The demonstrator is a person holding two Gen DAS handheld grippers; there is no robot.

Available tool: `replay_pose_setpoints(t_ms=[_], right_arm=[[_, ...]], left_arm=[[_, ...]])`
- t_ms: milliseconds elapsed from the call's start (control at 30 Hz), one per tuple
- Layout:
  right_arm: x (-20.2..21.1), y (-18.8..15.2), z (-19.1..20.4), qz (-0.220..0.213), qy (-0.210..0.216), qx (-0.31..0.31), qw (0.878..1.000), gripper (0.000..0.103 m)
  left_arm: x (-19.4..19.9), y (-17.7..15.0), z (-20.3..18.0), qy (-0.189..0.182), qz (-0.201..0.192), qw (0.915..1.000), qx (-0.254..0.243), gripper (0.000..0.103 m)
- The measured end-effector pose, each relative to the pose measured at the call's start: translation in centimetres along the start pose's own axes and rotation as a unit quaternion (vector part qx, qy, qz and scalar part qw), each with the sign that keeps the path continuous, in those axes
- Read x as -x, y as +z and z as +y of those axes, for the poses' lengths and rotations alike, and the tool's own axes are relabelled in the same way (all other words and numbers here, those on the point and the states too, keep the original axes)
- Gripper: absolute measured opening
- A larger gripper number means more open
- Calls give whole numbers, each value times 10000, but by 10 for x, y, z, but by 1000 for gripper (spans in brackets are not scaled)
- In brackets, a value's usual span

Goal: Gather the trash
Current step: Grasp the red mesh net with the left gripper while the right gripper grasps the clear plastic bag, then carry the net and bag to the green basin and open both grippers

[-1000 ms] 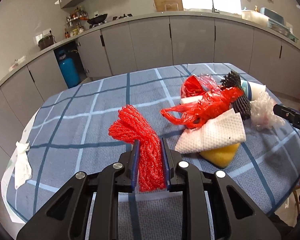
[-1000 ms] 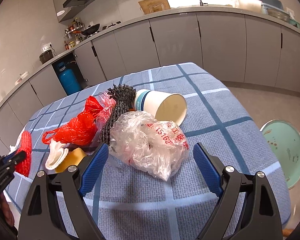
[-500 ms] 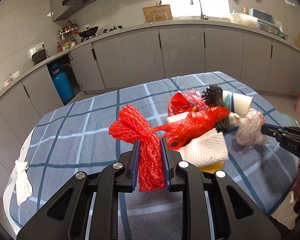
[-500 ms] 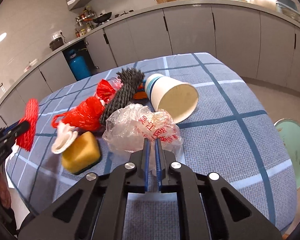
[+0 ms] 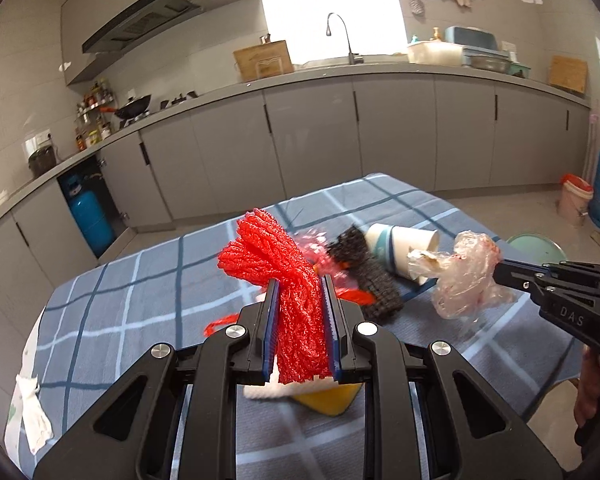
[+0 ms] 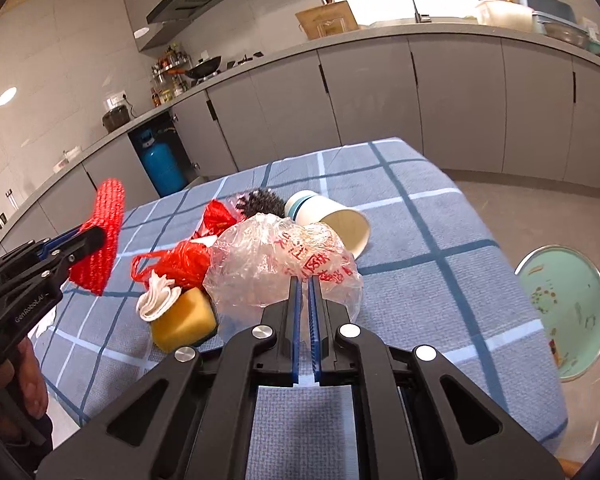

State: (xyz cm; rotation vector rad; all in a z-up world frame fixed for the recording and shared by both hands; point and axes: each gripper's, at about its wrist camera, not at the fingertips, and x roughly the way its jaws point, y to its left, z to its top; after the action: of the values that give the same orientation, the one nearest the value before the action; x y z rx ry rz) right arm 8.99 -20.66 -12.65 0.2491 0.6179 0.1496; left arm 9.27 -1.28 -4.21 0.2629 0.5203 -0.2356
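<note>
My left gripper (image 5: 299,280) is shut on a red foam net (image 5: 278,264) and holds it above the table; the net also shows in the right wrist view (image 6: 102,236). My right gripper (image 6: 305,280) is shut on a clear plastic bag (image 6: 276,260) with red print, lifted off the table; the bag also shows in the left wrist view (image 5: 468,276). On the blue checked tablecloth (image 6: 420,248) lie a paper cup (image 6: 332,220) on its side, a black foam net (image 6: 260,202), a red plastic bag (image 6: 180,260), a white paper towel (image 6: 158,300) and a yellow sponge (image 6: 184,320).
A mint green round stool (image 6: 564,312) stands on the floor right of the table. A white crumpled tissue (image 5: 34,416) hangs at the table's left edge. Grey kitchen cabinets (image 5: 380,140) and a blue gas cylinder (image 5: 90,220) stand behind. A pink bin (image 5: 574,200) is at far right.
The right gripper closed on the clear plastic bag and lifted it off the table. Both grippers have risen, the left still holding the red net.
</note>
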Motion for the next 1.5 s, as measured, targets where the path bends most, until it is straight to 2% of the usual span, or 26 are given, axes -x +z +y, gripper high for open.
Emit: replay_pose_setpoints(t_ms=[333,667,1067,1233,1500], right_arm=[[22,11,-21,-342,-334,-93,9988,6],[38,15,-58,-544,-673,-373,9955,6],[55,19,-108,-723,-1120,-713,9885,6],[63,20,-127,-806,-1323,-811,9846,6],[79,21,-172,-925,-1781,-1028,9742,6]], left_arm=[[-10,21,-36,-232,-195,9991,-304,21],[-23,41,-83,-576,-325,9957,-642,21],[-41,65,-135,-961,-401,9913,-804,21],[-45,74,-153,-1222,-462,9887,-732,21],[-53,90,-195,-1838,-542,9786,-743,21]])
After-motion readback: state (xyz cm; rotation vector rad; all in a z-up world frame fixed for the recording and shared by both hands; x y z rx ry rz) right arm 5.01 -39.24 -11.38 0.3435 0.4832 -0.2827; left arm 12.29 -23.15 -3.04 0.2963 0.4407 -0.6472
